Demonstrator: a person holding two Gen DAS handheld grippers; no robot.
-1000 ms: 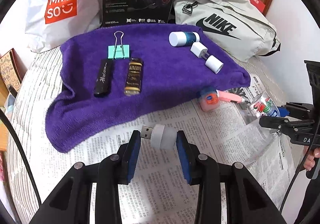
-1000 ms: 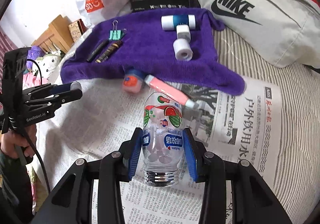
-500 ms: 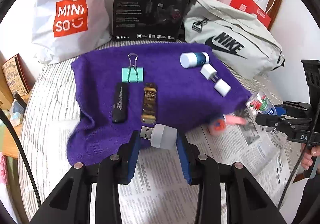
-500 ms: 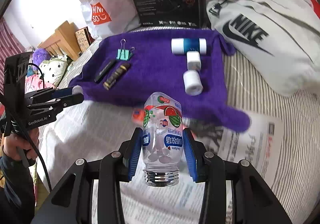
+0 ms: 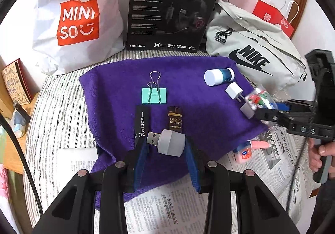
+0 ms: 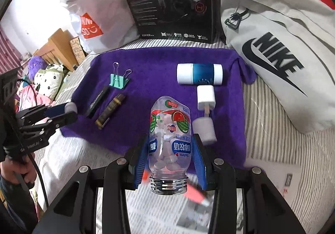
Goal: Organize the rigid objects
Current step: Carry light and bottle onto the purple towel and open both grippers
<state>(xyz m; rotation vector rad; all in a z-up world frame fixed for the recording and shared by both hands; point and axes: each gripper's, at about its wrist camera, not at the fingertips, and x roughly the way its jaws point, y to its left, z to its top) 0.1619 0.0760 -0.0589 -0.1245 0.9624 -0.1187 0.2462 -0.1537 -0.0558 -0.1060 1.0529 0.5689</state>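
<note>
Right now both grippers are angled steeply downward over the purple towel (image 5: 117, 87) spread on the striped bed. The left gripper (image 5: 166, 150) has its blue pads closed partway on a small white USB plug-in light (image 5: 170, 143), whose metal connector sticks out toward the left pad, above the towel's near edge. The right gripper (image 6: 168, 154) clamps a clear candy bottle (image 6: 168, 129) with watermelon labels, upside down, its silver threaded neck pointing back toward the handle; white pieces sit inside. A hand (image 5: 318, 156) wraps the right gripper's grip at the edge of the left view.

On the towel lie a mint binder clip (image 5: 154, 94), a black stick (image 5: 142, 123) and a brown tube (image 5: 175, 120) side by side, plus a white-and-blue cylinder (image 6: 199, 73) and a white charger (image 6: 206, 97) near the right side. A small orange-labelled jar (image 5: 242, 151) rests on the newspaper (image 5: 278, 150), just beside the towel.
</note>
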